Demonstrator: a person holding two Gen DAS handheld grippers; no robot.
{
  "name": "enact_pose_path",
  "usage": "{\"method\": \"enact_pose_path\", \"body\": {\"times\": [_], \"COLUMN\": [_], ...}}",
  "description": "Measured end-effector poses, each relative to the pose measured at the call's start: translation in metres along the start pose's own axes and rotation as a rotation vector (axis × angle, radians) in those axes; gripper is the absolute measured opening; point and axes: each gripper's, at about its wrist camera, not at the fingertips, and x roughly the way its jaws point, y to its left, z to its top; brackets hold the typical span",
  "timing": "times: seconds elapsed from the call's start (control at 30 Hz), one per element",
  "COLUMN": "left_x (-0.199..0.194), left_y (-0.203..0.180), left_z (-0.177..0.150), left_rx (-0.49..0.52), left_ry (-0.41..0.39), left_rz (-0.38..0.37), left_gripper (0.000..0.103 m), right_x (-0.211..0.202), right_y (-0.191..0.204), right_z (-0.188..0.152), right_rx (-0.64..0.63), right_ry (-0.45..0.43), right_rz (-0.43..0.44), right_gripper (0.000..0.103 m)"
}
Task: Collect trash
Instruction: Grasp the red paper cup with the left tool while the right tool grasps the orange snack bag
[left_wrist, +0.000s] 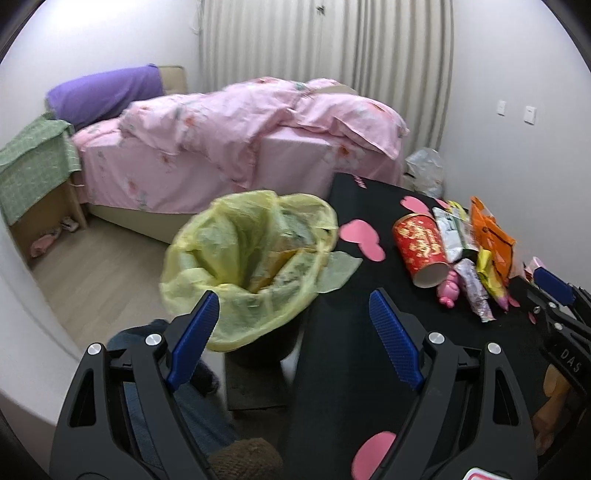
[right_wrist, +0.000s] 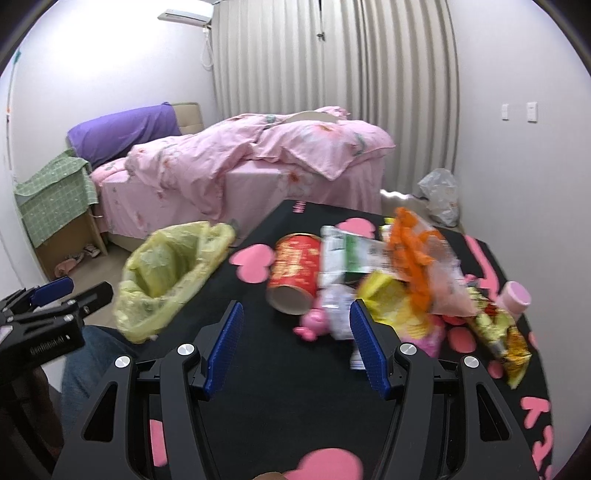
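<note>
Both grippers empty beside the trash pile.

Left gripper (left_wrist: 291, 314) and right gripper (right_wrist: 295, 325) gaped wide; blurred wrappers (right_wrist: 410, 266) possibly hid more behind the red can (right_wrist: 295, 269).

Black tablecloth (right_wrist: 280, 369) with pink hearts; yellow bin liner (left_wrist: 207, 266).

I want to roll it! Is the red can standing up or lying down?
Lying down. The red can rests on its side on the black table, open end facing the camera.

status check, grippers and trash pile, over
Left gripper open, empty, by the lined bin. Right gripper open, empty, short of the trash pile. Nothing blocking.
</note>
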Motion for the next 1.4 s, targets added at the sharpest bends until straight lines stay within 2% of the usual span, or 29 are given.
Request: {"method": "enact_pose_path", "body": {"times": [0.13, 0.27, 0.33, 0.4, 0.43, 0.53, 0.6, 0.67, 0.73, 0.83, 1.0, 1.1, 1.17, 1.23, 1.37, 1.4], "left_x": [0.033, 0.073, 0.091, 0.111, 0.124, 0.158, 0.178, 0.191, 0.19, 0.178, 0.166, 0.167, 0.169, 0.172, 0.175, 0.174], "left_y": [-0.024, -0.065, -0.085, -0.104, -0.114, -0.128, -0.126, -0.119, -0.111, -0.105, -0.106, -0.104, -0.105, -0.105, -0.1, -0.098], "left_z": [0.016, 0.04, 0.053, 0.064, 0.068, 0.073, 0.074, 0.076, 0.076, 0.074, 0.066, 0.067, 0.065, 0.064, 0.054, 0.052], "left_rx": [0.032, 0.074, 0.081, 0.104, 0.13, 0.158, 0.135, 0.091, 0.068, 0.076, 0.141, 0.128, 0.127, 0.122, 0.104, 0.096], "left_ry": [0.056, 0.095, 0.131, 0.154, 0.172, 0.252, 0.331, 0.402, 0.4, 0.375, 0.341, 0.34, 0.351, 0.371, 0.422, 0.415], "left_rz": [-0.147, -0.311, -0.348, -0.341, -0.313, -0.279, -0.313, -0.398, -0.428, -0.449, -0.452, -0.46, -0.467, -0.468, -0.459, -0.457], "left_gripper": [0.08, 0.085, 0.085, 0.085, 0.085, 0.084, 0.079, 0.071, 0.067, 0.052, 0.052, 0.055, 0.059, 0.059, 0.054, 0.053], "right_x": [-0.001, -0.002, 0.0, 0.003, 0.006, 0.017, 0.022, 0.026, 0.032, 0.041, 0.062, 0.085, 0.105, 0.122, 0.115, 0.109], "right_y": [-0.042, -0.088, -0.106, -0.122, -0.125, -0.132, -0.129, -0.124, -0.117, -0.11, -0.096, -0.093, -0.095, -0.099, -0.103, -0.103], "right_z": [-0.003, -0.012, -0.018, -0.027, -0.028, -0.037, -0.039, -0.038, -0.034, -0.023, 0.003, 0.014, 0.017, 0.02, 0.028, 0.031], "right_rx": [0.039, 0.093, 0.114, 0.143, 0.152, 0.148, 0.122, 0.09, 0.054, 0.009, -0.068, -0.099, -0.1, -0.098, -0.061, -0.056], "right_ry": [-0.002, 0.017, 0.031, 0.054, 0.064, 0.095, 0.106, 0.115, 0.118, 0.107, 0.068, 0.078, 0.116, 0.158, 0.136, 0.123], "right_rz": [-0.095, -0.187, -0.216, -0.223, -0.22, -0.206, -0.198, -0.177, -0.16, -0.145, -0.125, -0.12, -0.107, -0.091, -0.027, -0.022], "right_gripper": [0.057, 0.057, 0.057, 0.057, 0.057, 0.057, 0.057, 0.057, 0.057, 0.057, 0.057, 0.056, 0.05, 0.037, 0.026, 0.02]}}
